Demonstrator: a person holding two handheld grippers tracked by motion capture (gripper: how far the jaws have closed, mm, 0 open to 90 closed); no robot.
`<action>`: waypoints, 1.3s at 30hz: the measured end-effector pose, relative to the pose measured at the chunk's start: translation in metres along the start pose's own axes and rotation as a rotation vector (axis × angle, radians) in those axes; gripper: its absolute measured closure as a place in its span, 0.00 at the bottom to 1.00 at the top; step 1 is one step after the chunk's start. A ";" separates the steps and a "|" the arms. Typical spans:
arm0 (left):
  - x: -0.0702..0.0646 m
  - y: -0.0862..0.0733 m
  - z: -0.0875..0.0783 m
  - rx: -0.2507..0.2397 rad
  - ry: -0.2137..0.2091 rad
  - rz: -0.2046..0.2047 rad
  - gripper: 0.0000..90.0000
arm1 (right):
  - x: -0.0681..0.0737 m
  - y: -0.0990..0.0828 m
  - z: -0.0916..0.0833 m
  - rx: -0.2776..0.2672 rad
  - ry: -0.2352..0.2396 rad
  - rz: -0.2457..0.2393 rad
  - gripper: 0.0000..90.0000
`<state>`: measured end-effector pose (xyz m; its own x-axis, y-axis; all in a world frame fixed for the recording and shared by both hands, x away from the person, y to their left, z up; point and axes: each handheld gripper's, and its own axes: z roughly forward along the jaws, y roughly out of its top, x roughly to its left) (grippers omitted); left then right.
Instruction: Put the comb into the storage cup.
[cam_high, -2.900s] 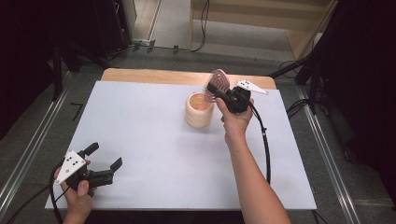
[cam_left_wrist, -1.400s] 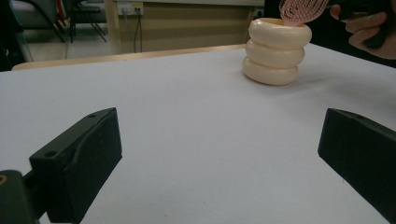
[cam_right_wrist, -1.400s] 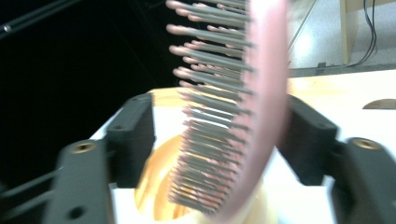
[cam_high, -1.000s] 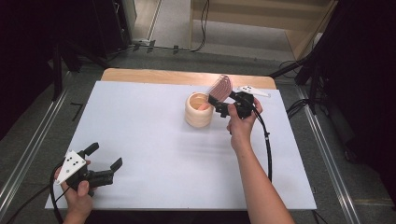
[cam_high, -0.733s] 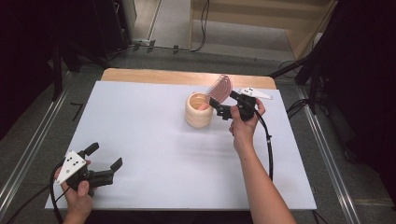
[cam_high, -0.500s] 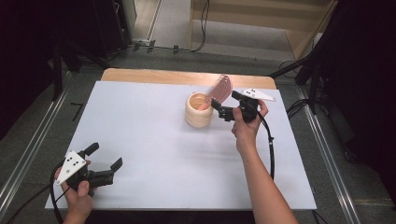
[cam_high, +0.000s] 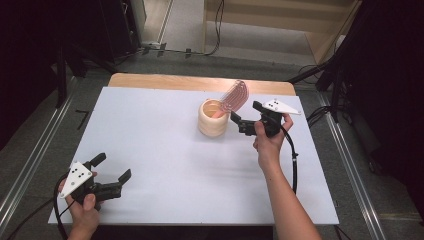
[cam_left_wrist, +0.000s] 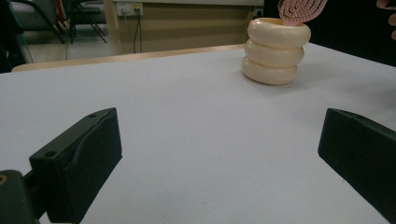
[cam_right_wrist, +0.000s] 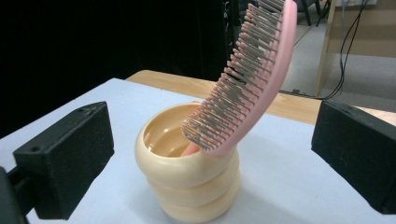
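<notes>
The white table (cam_high: 165, 150) takes up most of the high view, with a strip of bare wood along its far edge. On its far right part stands a cream ribbed cup (cam_high: 213, 118), and a pink hairbrush (cam_high: 234, 96) sits in it handle down, its head leaning out over the rim toward the right.

The high view gives the layout: the right gripper (cam_high: 243, 125) is held just right of the cup, and the left gripper (cam_high: 111, 176) is well apart at the near left corner. The right gripper view adds what the high view cannot resolve: the brush's grey bristles (cam_right_wrist: 236, 91) face down and left, and the handle rests inside against the cup's inner wall. The left gripper view shows the cup (cam_left_wrist: 276, 50) far off on the right, as three stacked bulges.

The right gripper's jaws stand wide apart, with the cup and brush between them but farther off, touching neither. The left gripper's jaws are also apart, over bare table.

No readable writing shows on the cup or brush.
</notes>
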<state>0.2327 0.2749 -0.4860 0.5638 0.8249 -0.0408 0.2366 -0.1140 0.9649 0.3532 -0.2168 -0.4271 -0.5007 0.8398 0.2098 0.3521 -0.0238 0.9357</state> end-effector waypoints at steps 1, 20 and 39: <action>0.000 0.000 0.000 0.000 0.000 0.000 0.00 | 0.000 -0.001 -0.002 -0.002 0.000 -0.002 0.00; 0.000 0.000 0.000 0.003 -0.001 0.002 0.00 | -0.008 -0.015 -0.030 -0.005 -0.012 -0.019 0.00; 0.000 0.000 0.000 0.004 0.004 0.000 0.00 | -0.019 -0.030 -0.057 -0.001 -0.046 -0.045 0.00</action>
<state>0.2330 0.2748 -0.4862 0.5609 0.8269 -0.0396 0.2396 -0.1163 0.9639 0.3068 -0.2630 -0.4425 -0.4790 0.8641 0.1545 0.3291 0.0136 0.9442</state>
